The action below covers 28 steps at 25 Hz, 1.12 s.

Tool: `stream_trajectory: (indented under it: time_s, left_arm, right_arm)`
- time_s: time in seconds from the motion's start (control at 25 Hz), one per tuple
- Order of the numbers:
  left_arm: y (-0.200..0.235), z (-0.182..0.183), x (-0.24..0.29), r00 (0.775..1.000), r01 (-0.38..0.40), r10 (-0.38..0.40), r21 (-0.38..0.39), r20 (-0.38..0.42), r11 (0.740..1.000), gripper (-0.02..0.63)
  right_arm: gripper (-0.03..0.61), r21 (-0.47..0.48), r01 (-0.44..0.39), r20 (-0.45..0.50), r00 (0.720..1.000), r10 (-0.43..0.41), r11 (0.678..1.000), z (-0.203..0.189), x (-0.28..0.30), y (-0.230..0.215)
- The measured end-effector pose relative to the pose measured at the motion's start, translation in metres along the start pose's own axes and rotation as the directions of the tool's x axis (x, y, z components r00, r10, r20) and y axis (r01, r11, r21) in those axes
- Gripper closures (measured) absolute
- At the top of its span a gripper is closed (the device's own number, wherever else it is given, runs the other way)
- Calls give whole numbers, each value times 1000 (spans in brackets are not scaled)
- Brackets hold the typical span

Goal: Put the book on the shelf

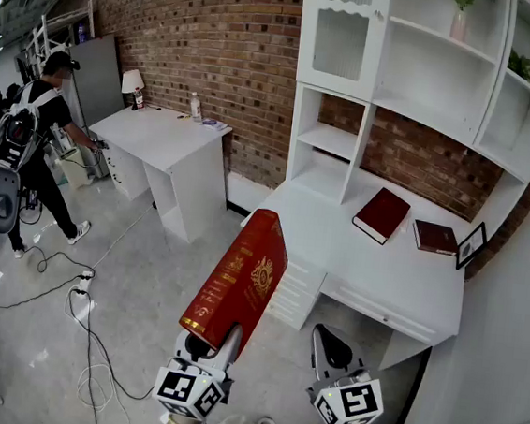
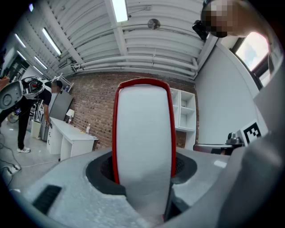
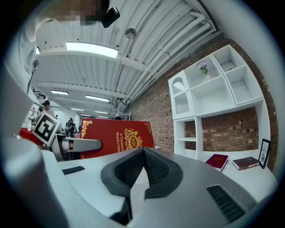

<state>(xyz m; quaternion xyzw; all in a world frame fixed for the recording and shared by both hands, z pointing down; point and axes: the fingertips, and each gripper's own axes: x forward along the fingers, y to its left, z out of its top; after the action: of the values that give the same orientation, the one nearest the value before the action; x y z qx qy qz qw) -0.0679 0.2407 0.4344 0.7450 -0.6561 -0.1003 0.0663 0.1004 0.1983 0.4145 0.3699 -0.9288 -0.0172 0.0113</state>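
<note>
Ahead, the white shelf [image 1: 428, 92] is standing at the far right over the white surface [image 1: 398, 286], where 2 dark red books [image 1: 381, 214] are lying flat. Nearer, the red book [image 1: 239, 279] is tilting up in the air, well short of the shelf, its lower end clamped in the left tool [image 1: 212, 344]. The right tool [image 1: 330, 350] is hovering just beside it, jaws closed on nothing.

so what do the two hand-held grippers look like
Both match: the left hand-held gripper and right hand-held gripper have pale grey bodies with two tapering jaws lined with dark ribbed pads. Each carries a white cube printed with black square markers.
</note>
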Motion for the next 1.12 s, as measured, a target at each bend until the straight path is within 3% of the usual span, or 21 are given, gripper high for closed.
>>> stream_trajectory:
  time_s: [0.56,0.76,1.12]
  left_arm:
    - [-25,15,-25,999,9,-10,13,31,1000,380]
    - [-29,16,-30,999,0,-1,6,42,1000,380]
    - [-36,9,-26,999,-12,12,0,40,1000,380]
  right_arm:
    - [572,-14,-25,31,999,26,1000,14,-28,22]
    - [572,0,-70,68,995,70,998,18,-32,29]
    - [572,-1,-85,41,996,85,996,8,-33,28]
